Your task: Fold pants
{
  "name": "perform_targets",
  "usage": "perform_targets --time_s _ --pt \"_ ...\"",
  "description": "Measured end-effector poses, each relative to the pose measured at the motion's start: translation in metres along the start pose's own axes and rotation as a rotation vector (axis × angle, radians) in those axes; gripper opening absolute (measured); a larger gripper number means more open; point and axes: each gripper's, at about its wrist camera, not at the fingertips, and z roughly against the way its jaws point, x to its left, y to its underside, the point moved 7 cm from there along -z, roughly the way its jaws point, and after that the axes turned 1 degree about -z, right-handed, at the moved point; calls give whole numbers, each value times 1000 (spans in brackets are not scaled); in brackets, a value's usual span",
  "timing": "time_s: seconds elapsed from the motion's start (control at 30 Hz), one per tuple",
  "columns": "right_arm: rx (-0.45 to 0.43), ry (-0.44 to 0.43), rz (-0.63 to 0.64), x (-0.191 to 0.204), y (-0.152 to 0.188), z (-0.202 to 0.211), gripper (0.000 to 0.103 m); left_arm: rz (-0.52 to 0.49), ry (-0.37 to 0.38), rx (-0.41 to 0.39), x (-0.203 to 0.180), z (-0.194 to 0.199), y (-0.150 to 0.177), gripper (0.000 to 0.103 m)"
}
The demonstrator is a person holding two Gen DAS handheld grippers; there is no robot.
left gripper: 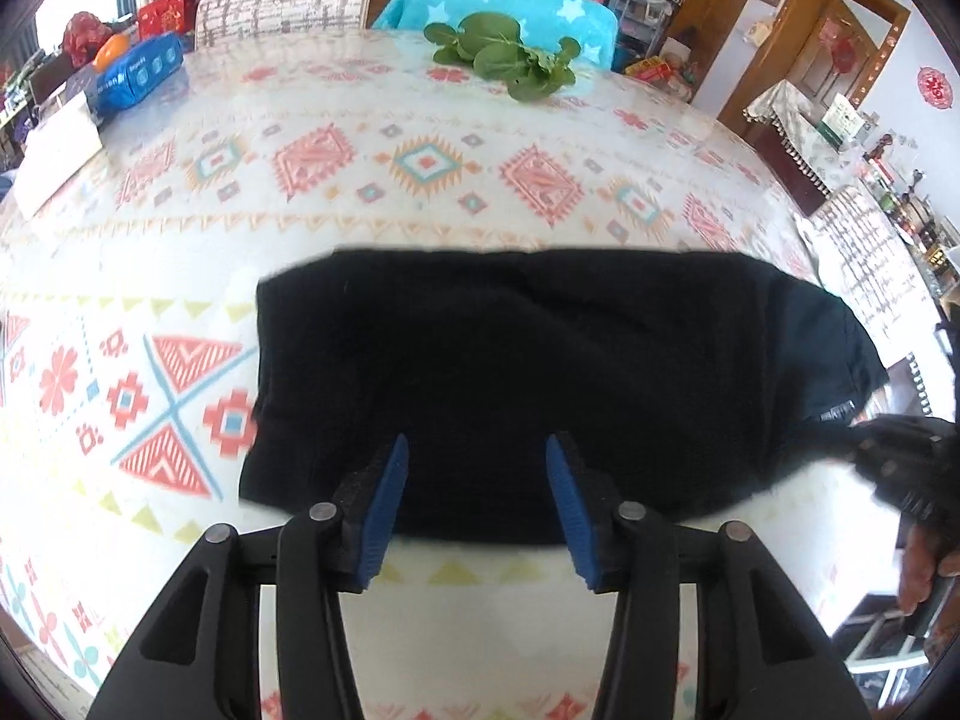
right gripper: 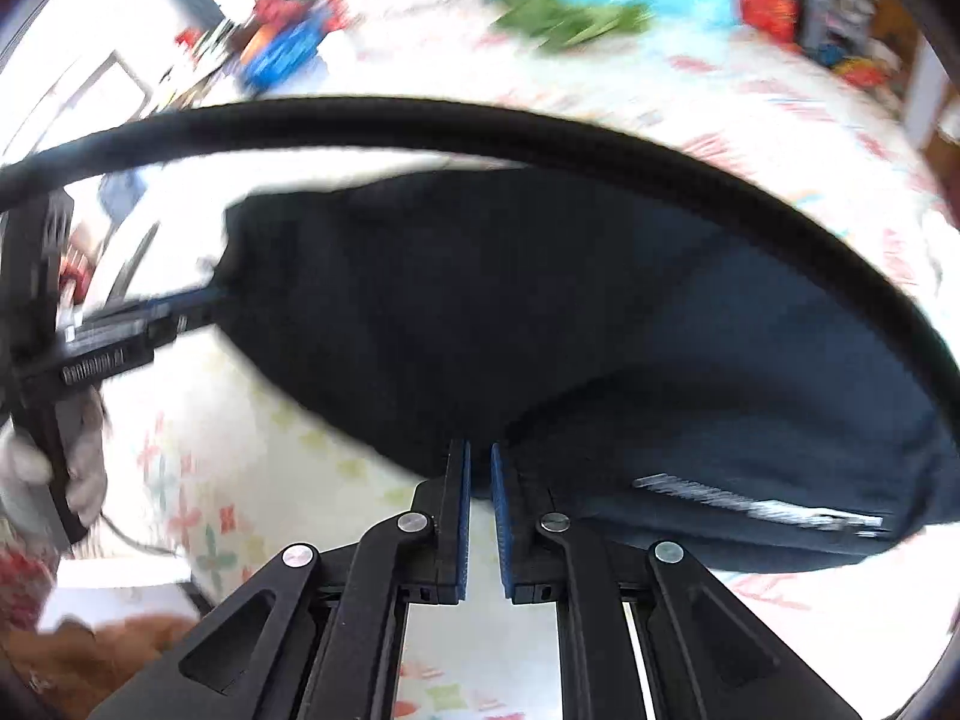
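Both grippers: black linkage arms, silver pivot pins, ribbed blue pads (left gripper: 384,510). Black cable (right gripper: 480,120). White glove (right gripper: 36,468).

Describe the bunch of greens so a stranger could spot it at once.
Start at the patterned tablecloth and look to its far edge, beyond the black pants. There, in front of the turquoise star-print chair cover, lies the bunch of leafy greens, the only green thing on the table.
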Motion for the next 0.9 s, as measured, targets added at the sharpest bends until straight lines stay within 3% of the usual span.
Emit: perform_targets --time_s 0.13,0.27,0.3,0.37,0.4,0.53,0.67,0.73,0.9 --pt "-46 167 -207 -77 -6 11 9 18 -71 31 6 -20 -7 47" --pt "-44 341 -380 -156 21 19 9 11 -94 52 15 -25 6 47" --pt "-49 318 -436 -171 30 22 6 0 -95 50 15 -24 8 47" --pt "-85 188 -558 -186 42 30 5 -15 -99 52 16 -23 11 47" --pt "-82 175 -579 -188 43 35 4 -17 -102 54 16 -23 11 47" --pt "-118 328 -470 -181 24 56 10 -6 -100 55 15 -24 11 55" --pt "-131 322 -464 -192 5 50 10 -23 -121 46 10 -27 11 58" --pt "-89 334 -475 -195 3 27 11 -30 -127 41 9 -27 11 58" --pt "-31 321 -458 -202 0 20 13 37 -64 26 13 -14 9 58"
